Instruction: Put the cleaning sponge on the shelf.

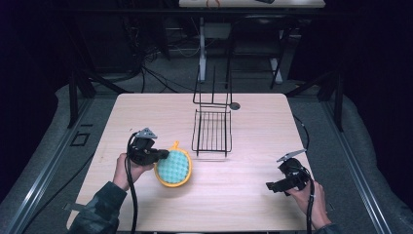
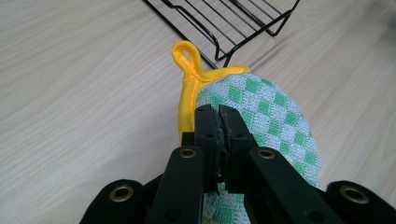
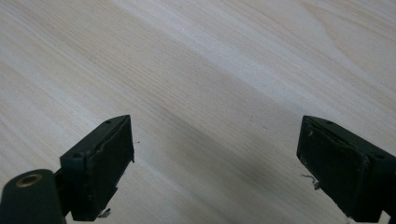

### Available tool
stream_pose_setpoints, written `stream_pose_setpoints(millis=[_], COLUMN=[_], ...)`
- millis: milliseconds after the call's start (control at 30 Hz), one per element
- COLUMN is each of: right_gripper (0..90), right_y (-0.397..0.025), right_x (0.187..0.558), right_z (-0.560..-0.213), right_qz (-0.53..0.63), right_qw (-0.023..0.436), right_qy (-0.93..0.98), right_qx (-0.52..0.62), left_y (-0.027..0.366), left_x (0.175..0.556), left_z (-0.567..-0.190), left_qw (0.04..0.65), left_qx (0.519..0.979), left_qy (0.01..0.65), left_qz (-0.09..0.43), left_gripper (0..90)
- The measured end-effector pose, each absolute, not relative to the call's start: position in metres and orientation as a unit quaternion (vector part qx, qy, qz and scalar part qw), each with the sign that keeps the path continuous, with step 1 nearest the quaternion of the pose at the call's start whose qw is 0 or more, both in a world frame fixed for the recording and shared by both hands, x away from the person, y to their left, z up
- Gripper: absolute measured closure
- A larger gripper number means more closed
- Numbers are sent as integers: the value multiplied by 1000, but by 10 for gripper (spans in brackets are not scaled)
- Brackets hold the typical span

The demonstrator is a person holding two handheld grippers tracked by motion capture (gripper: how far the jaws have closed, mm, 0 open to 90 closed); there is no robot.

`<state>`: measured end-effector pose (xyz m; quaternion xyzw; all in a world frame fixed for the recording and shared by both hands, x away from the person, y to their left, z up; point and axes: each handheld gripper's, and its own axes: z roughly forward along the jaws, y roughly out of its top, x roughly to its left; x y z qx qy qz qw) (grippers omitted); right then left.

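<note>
- Left gripper (image 2: 219, 114): jaws clamped on the edge of the pot holder (image 2: 271, 116), pinching the green-checked cloth just beside its yellow hanging loop (image 2: 187, 58).
- Pot holder (image 1: 173, 168): lies left of centre on the table (image 1: 243, 204), toward the near edge, just beside the near left corner of the black wire rack (image 1: 212, 131).
- Right gripper (image 3: 215, 163): jaws wide apart, holding nothing, above bare wood near the near right corner (image 1: 275, 185).
</note>
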<state>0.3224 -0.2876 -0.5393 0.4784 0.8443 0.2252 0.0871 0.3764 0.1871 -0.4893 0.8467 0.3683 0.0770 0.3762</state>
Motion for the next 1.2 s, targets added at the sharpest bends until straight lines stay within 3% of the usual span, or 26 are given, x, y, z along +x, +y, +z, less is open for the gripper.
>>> stream_pose_setpoints(millis=[567, 1200], right_gripper=[37, 39], right_y=[-286, -285], right_x=[323, 323], right_z=[-541, -542], right_qz=[221, 218], right_qw=[89, 87], right_qy=[843, 846], right_qx=[482, 478], left_y=[178, 170], left_x=[377, 384], left_z=[-475, -468], left_qw=[412, 424], left_qx=[834, 831], left_qy=[359, 353], left_qz=[70, 72], left_gripper=[871, 872])
